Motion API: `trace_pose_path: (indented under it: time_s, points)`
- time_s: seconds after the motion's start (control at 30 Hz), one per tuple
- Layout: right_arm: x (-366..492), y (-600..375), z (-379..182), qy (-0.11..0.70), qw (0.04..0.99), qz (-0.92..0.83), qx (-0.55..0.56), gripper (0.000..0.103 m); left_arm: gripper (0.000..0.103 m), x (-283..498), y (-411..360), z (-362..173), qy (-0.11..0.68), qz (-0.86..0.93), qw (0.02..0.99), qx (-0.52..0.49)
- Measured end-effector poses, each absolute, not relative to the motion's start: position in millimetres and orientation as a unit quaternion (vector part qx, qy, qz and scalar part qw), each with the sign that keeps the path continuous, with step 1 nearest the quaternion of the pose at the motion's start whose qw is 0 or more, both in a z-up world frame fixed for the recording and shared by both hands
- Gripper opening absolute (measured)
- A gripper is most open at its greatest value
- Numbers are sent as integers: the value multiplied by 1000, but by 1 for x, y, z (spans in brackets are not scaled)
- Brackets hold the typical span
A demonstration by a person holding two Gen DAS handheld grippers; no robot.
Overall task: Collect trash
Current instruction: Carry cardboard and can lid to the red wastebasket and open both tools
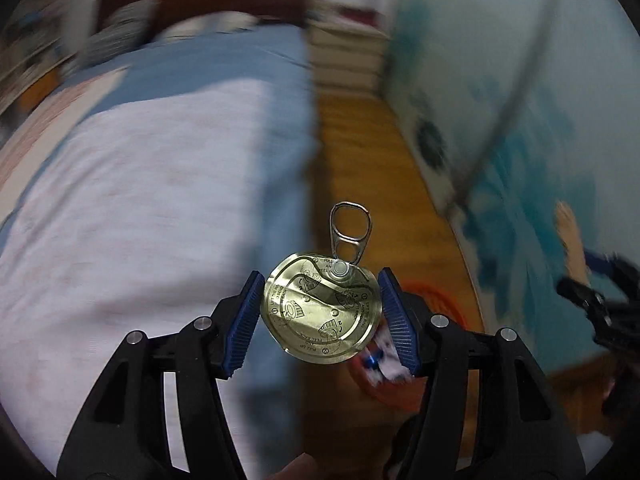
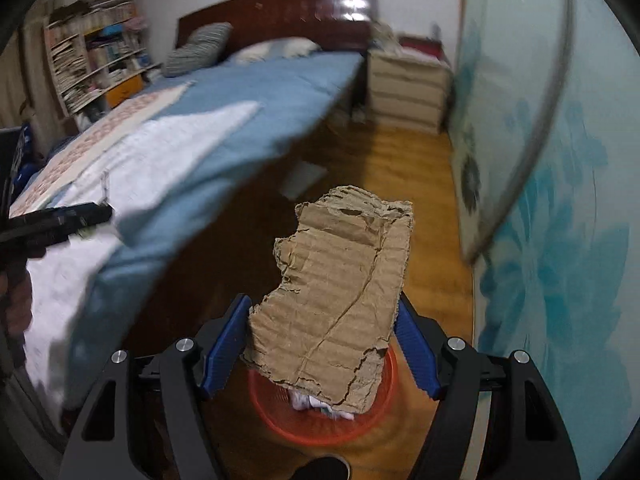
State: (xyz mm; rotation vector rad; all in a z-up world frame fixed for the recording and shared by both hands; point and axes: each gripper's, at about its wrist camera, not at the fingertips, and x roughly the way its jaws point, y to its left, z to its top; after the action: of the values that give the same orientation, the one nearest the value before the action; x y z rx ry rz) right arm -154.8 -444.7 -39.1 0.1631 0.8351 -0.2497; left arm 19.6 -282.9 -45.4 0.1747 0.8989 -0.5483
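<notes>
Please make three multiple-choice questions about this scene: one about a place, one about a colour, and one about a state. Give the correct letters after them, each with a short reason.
1. Where is the red basket in the right wrist view?
A. on the bed
B. on the wooden floor, under the held cardboard
C. on the bookshelf

2. What colour are the pads of the left gripper?
A. blue
B. green
C. white

3. What is the state of the right gripper?
A. open and empty
B. closed on a can lid
C. closed on a torn cardboard piece

Answers:
1. B: the basket stands on the floor, partly hidden by the cardboard piece.
2. A: both ribbed pads beside the can lid are blue.
3. C: the cardboard sits clamped between its two pads.
</notes>
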Motion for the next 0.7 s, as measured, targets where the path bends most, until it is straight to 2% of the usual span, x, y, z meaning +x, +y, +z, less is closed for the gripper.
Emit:
trace_pose_path:
  time_s: [0.17, 0.33, 0.53, 0.7]
  points:
    - [-176, -472, -112, 449, 874, -134, 126, 71, 59, -9, -376, -110, 465, -319, 811, 155]
    - [-170, -484, -166, 482, 852, -137, 151, 71, 59, -17, -403, -160, 487, -327, 786, 198]
    - [-138, -477, -194, 505, 838, -145, 146, 71, 59, -7, -412, -190, 506, -324, 772, 206]
    - [-127, -471, -201, 511, 834, -148, 145, 71, 59, -6, -420, -192, 500, -333, 770, 215]
